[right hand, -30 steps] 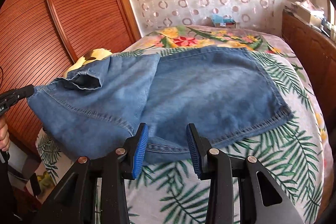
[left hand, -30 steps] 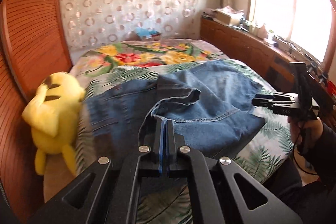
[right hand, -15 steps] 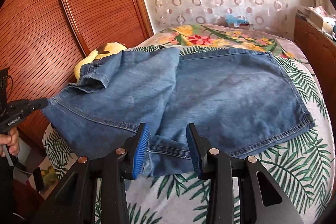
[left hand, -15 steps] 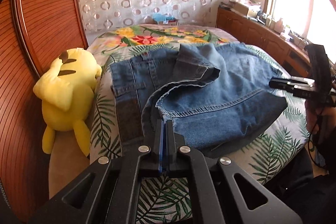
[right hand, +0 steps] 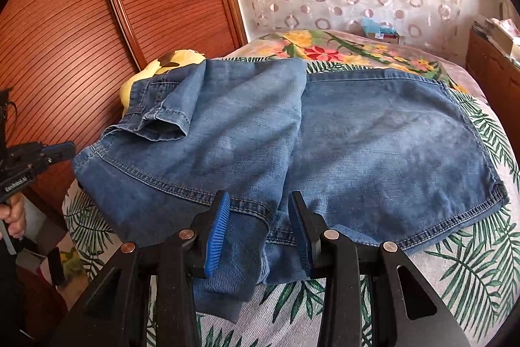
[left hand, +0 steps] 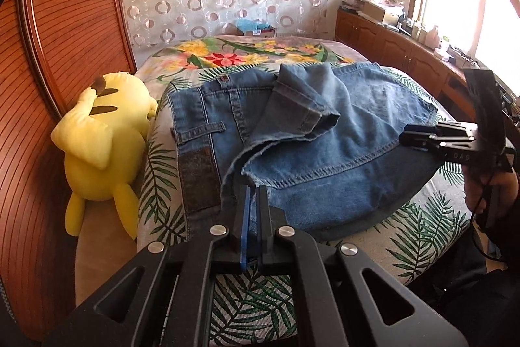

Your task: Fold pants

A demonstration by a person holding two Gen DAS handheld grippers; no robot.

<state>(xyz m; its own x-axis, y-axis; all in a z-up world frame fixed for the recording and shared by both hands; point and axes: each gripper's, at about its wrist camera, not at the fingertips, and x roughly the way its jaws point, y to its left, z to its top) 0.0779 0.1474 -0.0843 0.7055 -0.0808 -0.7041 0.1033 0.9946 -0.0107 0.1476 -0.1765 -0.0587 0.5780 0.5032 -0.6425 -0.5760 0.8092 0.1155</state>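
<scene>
Blue denim pants [left hand: 325, 132] lie on the bed, one leg folded over the rest, a cuff [left hand: 308, 109] turned up on top. They also fill the right wrist view [right hand: 357, 135]. My left gripper [left hand: 253, 189] is shut on the frayed hem of the folded leg at the near edge. My right gripper [right hand: 258, 207] is open, its blue pads either side of the pants' near seam edge, not clamping it. Each gripper shows in the other's view: the right one [left hand: 419, 139] at the pants' right edge, the left one [right hand: 61, 150] at their left corner.
The bed has a leaf and flower print cover [left hand: 247, 291]. A yellow plush toy [left hand: 104, 145] lies at the bed's left edge against a wooden ribbed wall [left hand: 65, 21]. A wooden cabinet [left hand: 396, 51] with clutter runs under the window.
The left gripper has carried the hem down and toward the near bed edge, so the folded leg lies lower and flatter. The right gripper stays open and has closed in on the near seam.
</scene>
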